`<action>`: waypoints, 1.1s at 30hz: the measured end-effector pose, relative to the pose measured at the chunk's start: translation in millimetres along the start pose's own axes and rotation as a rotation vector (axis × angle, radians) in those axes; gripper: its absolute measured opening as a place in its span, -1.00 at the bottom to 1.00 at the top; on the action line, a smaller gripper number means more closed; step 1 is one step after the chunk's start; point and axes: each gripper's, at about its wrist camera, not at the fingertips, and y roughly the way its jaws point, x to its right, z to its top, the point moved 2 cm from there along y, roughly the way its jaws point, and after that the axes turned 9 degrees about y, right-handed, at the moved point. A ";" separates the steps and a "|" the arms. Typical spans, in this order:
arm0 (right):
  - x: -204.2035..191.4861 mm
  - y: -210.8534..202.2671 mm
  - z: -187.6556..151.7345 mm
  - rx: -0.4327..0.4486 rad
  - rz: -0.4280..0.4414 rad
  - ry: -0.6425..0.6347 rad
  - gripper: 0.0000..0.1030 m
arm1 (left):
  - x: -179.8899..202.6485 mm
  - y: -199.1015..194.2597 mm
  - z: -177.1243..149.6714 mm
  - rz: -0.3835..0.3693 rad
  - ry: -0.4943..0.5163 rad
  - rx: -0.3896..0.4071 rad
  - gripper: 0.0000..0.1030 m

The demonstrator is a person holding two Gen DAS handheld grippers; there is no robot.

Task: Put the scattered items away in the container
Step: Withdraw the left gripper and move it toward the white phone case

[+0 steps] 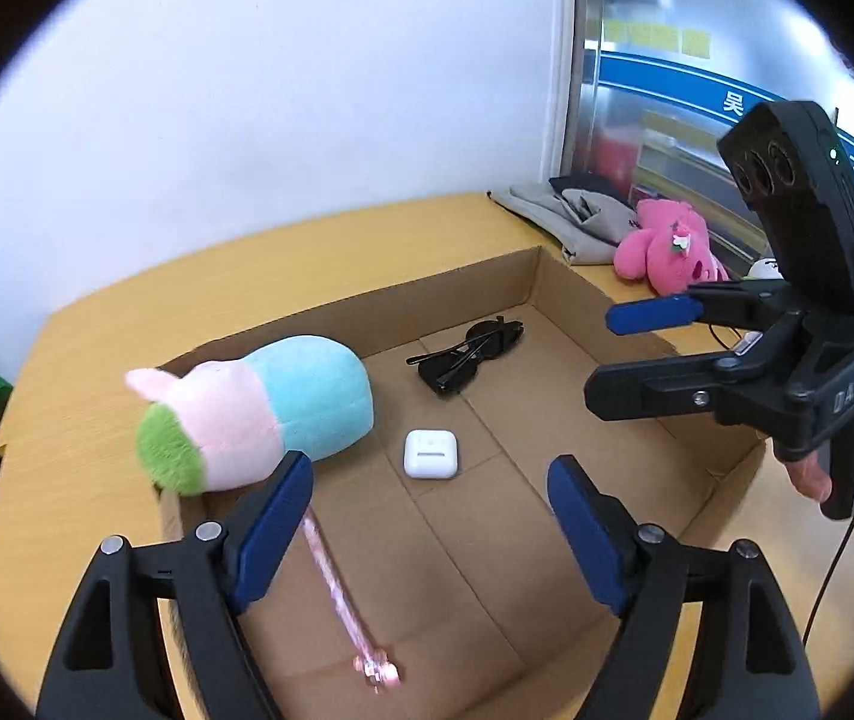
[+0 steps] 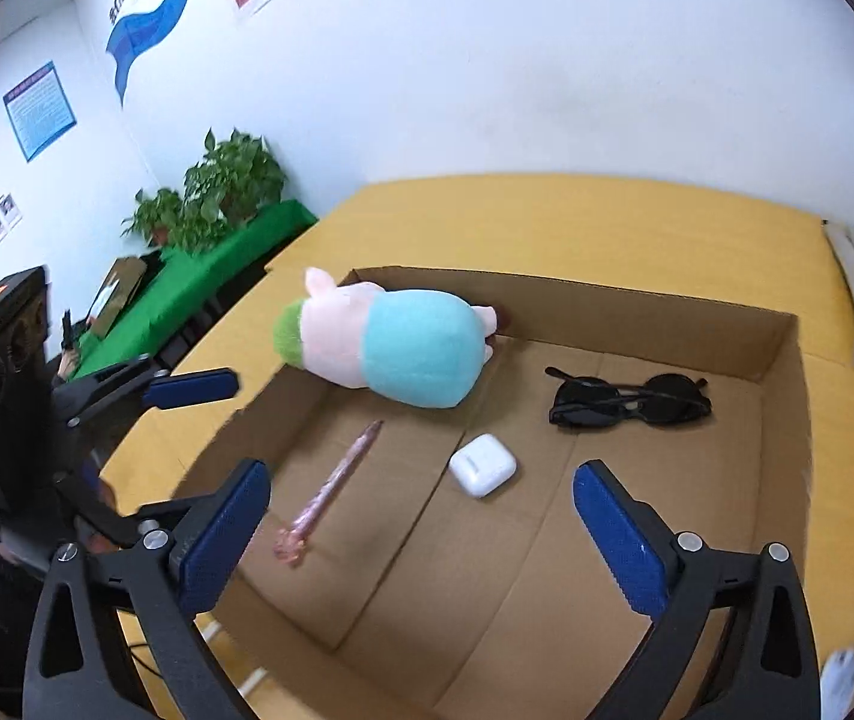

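Observation:
A shallow cardboard box (image 1: pixel 571 282) (image 2: pixel 787 360) lies on the yellow table. Inside it are a pink, blue and green plush toy (image 1: pixel 258 408) (image 2: pixel 390 348) leaning over the box's far-left corner, black sunglasses (image 1: pixel 469 354) (image 2: pixel 631 402), a white earbuds case (image 1: pixel 430 453) (image 2: pixel 482 465) and a pink pen (image 1: pixel 342 600) (image 2: pixel 330 492). My left gripper (image 1: pixel 430 516) is open and empty above the box's near left side. My right gripper (image 2: pixel 420 528) is open and empty above the box; it also shows in the left wrist view (image 1: pixel 625 354).
A pink plush toy (image 1: pixel 667 252) and grey cloth (image 1: pixel 571 216) lie on the table (image 1: pixel 96 360) beyond the box's right side. A green-covered bench with potted plants (image 2: pixel 216 192) stands left of the table. A white wall is behind.

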 end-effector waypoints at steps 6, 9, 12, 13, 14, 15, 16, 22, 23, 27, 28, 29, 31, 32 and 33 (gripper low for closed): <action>-13.1 -26.5 -24.8 0.058 -0.123 0.049 0.99 | 7.5 -20.2 -24.1 0.036 -0.002 0.019 0.56; -27.3 -43.0 -51.7 0.078 -0.188 0.008 0.99 | 23.0 -45.2 -38.5 0.040 -0.017 0.055 0.56; -37.2 -51.8 -76.3 0.100 -0.245 -0.004 0.99 | 41.1 -57.0 -53.1 0.019 -0.031 0.071 0.56; -39.9 -55.4 -83.3 0.111 -0.266 0.000 0.99 | 47.0 -59.9 -57.7 0.015 -0.032 0.071 0.56; -42.6 -59.4 -89.4 0.123 -0.289 0.004 0.99 | 52.4 -63.5 -62.3 0.009 -0.037 0.074 0.56; -45.0 -63.7 -94.6 0.135 -0.311 0.008 0.99 | 56.8 -66.1 -66.3 0.005 -0.043 0.078 0.56; -46.5 -66.6 -97.7 0.145 -0.324 0.012 0.99 | 61.1 -68.8 -70.3 0.004 -0.049 0.081 0.56; -52.9 -81.9 -110.0 0.164 -0.394 -0.007 0.99 | 68.8 -71.0 -92.6 0.011 -0.106 0.050 0.56; -53.1 -83.6 -111.5 0.167 -0.401 -0.009 0.99 | 68.0 -70.7 -95.6 0.019 -0.110 0.044 0.56; -53.2 -84.2 -119.4 0.152 -0.384 0.000 0.99 | 61.6 -70.9 -108.6 0.031 -0.160 0.034 0.56; -53.7 -83.4 -121.3 0.150 -0.380 0.000 0.99 | 59.6 -71.1 -111.8 0.031 -0.173 0.031 0.56; -54.2 -82.5 -122.8 0.147 -0.378 0.000 0.99 | 57.5 -71.0 -115.1 0.034 -0.184 0.027 0.56; -54.9 -80.2 -124.9 0.140 -0.371 0.000 0.99 | 53.7 -71.0 -121.2 0.044 -0.201 0.016 0.56; -55.5 -79.3 -125.6 0.138 -0.370 0.000 0.99 | 51.7 -71.4 -124.5 0.048 -0.209 0.012 0.56; -56.3 -78.6 -126.3 0.136 -0.370 -0.001 0.99 | 49.6 -71.6 -127.8 0.050 -0.217 0.009 0.56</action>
